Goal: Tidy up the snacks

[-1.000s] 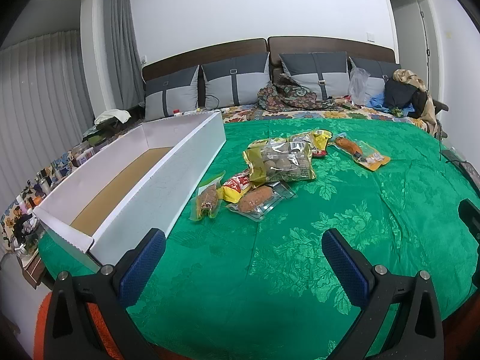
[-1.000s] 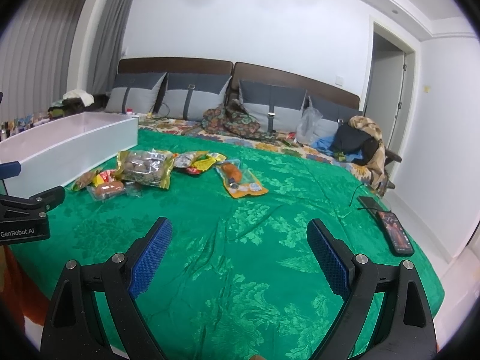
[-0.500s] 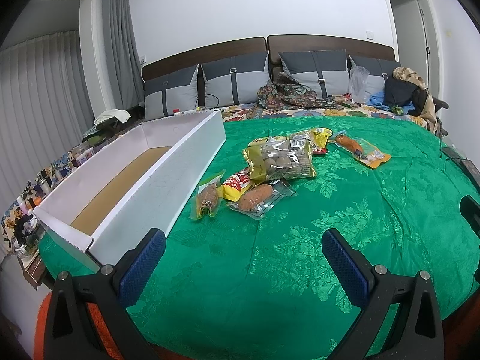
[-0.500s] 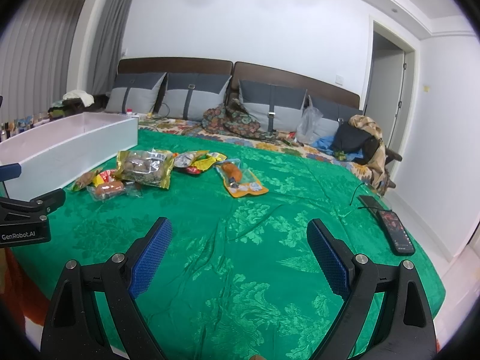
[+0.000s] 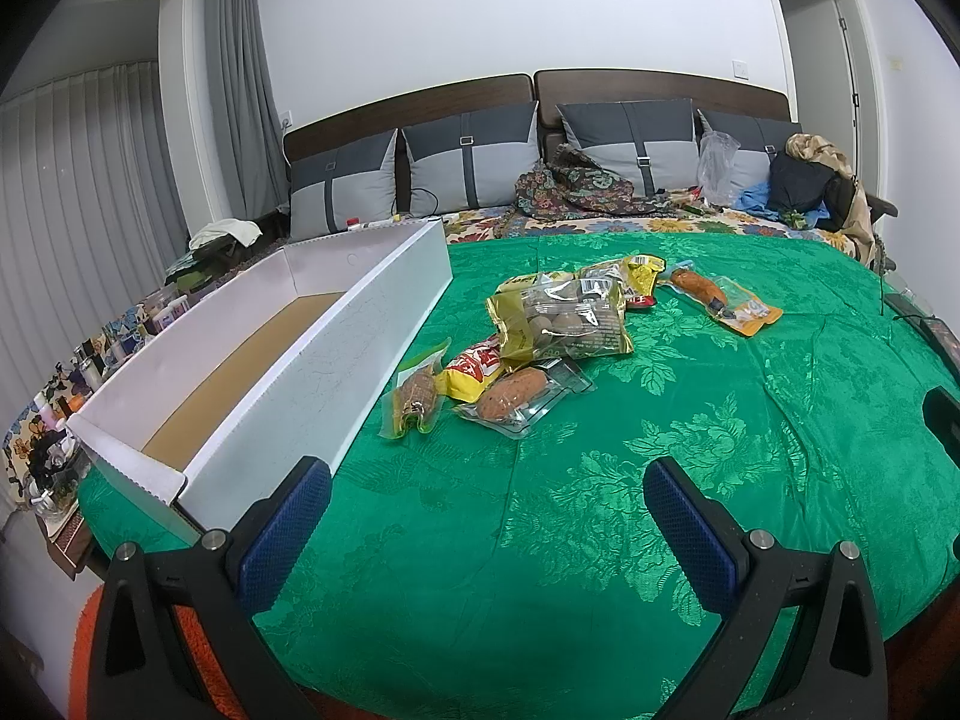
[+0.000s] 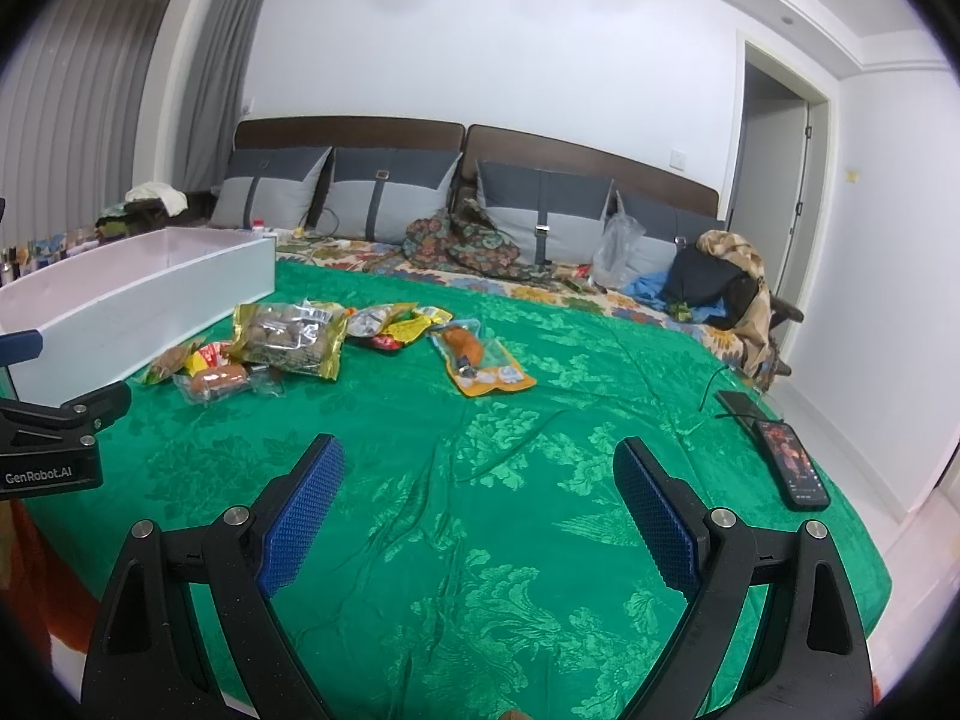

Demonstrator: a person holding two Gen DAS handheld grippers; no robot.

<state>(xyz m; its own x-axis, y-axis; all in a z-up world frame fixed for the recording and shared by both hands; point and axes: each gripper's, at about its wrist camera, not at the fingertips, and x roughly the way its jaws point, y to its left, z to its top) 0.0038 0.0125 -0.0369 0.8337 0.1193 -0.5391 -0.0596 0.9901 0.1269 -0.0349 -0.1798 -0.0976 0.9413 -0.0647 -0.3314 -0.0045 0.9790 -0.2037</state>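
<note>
Several snack packets lie in a loose pile on the green bedspread point(image 5: 600, 480): a gold bag of round snacks point(image 5: 564, 324) point(image 6: 291, 339), a clear pack with an orange sausage point(image 5: 519, 399) point(image 6: 219, 381), a small brown-filled packet point(image 5: 414, 402), a yellow-red packet point(image 5: 477, 363) and an orange pack point(image 5: 723, 303) point(image 6: 480, 357) apart to the right. A long empty white box point(image 5: 288, 354) point(image 6: 132, 300) lies left of the pile. My left gripper point(image 5: 486, 501) and right gripper point(image 6: 479, 480) are open and empty, low over the bed's near edge, well short of the snacks.
Grey pillows point(image 5: 474, 159), a heap of floral cloth point(image 5: 576, 189) and a dark bag point(image 5: 804, 183) lie by the headboard. A phone point(image 6: 792, 471) lies on the bed's right edge. A cluttered side table point(image 5: 90, 360) stands left of the bed.
Both grippers have barely moved; the views have shifted only slightly. The snacks and the box have stayed where they were.
</note>
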